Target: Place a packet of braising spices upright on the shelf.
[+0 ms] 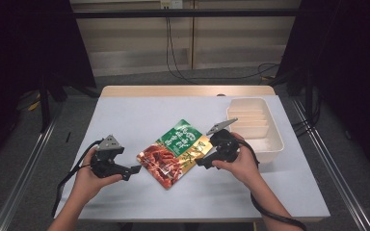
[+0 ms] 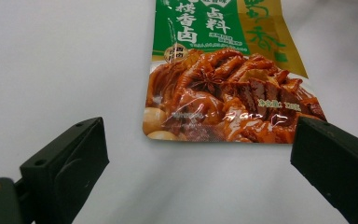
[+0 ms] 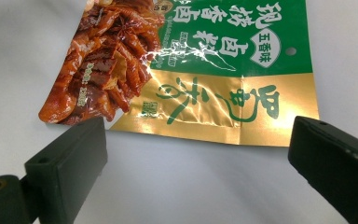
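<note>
Both grippers, left gripper [image 1: 134,169] and right gripper [image 1: 198,162], stand open and empty, flanking the flat seasoning pouch [image 1: 176,151]. Bare table [image 1: 125,115] surrounds its edges; the white divided tray [image 1: 255,127] sits apart.

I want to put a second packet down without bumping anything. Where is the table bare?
Bare: the far-left stretch of the table beyond the sauce packet, and the near strip along the front edge. Crowded: the middle, where the left gripper and right gripper flank the packet, and the far-right corner with the white tray.
</note>
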Motion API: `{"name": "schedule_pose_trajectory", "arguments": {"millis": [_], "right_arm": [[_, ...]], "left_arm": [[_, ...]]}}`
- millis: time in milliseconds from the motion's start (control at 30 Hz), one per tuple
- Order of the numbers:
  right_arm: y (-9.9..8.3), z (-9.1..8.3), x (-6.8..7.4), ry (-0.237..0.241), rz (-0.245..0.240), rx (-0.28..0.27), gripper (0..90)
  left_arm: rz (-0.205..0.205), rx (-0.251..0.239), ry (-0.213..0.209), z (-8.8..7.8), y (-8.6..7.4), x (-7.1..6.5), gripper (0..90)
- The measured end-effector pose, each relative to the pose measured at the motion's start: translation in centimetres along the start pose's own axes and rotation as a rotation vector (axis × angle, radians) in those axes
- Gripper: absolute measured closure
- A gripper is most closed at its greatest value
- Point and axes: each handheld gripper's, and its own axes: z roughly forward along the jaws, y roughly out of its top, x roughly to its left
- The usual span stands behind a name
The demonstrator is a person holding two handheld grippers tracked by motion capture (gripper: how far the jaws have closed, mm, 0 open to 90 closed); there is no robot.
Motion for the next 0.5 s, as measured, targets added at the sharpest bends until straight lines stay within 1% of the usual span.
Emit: {"name": "schedule_pose_trajectory", "arguments": {"millis": [67, 100, 133, 167, 233, 267, 333, 367, 400, 433, 500], "right_arm": [[0.0, 0.0, 0.1, 0.004, 0.009, -0.002, 4.6], [0.2, 0.2, 0.1, 0.013, 0.003, 0.000, 4.7], [0.2, 0.2, 0.1, 0.013, 0.003, 0.000, 4.7], [0.3, 0.4, 0.1, 0.014, -0.004, -0.005, 5.1], [0.4, 0.4, 0.1, 0.015, 0.004, 0.003, 5.2], [0.6, 0.6, -0.1, 0.002, 0.010, 0.013, 5.3], [0.8, 0.6, -0.2, 0.001, 0.009, 0.015, 5.4], [1.2, 0.8, -0.5, -0.005, 0.025, 0.019, 5.8], [1.2, 0.8, -0.5, -0.005, 0.025, 0.019, 5.8], [1.4, 0.9, -0.7, -0.015, 0.020, 0.020, 5.8], [1.9, 1.0, -1.1, -0.020, 0.022, 0.027, 6.1]], "left_arm": [[0.001, -0.004, -0.014, 0.0, -0.2, 0.0, 3.6], [-0.002, 0.008, -0.012, -0.1, -0.3, 0.0, 3.5], [-0.001, 0.000, -0.009, -0.1, -0.4, 0.0, 3.5], [0.002, 0.002, -0.015, -0.1, -0.5, 0.1, 3.6], [0.000, 0.009, -0.016, -0.1, -0.7, 0.1, 3.6], [0.005, 0.014, -0.007, -0.1, -0.8, 0.1, 3.6], [0.006, 0.014, -0.013, -0.1, -0.9, 0.1, 3.6], [0.013, 0.017, -0.011, -0.1, -0.9, 0.2, 3.6], [0.013, 0.017, -0.011, -0.1, -0.9, 0.2, 3.6], [0.007, 0.018, -0.015, 0.0, -0.9, 0.2, 3.6], [0.008, 0.018, -0.008, 0.0, -1.0, 0.2, 3.6]]}}
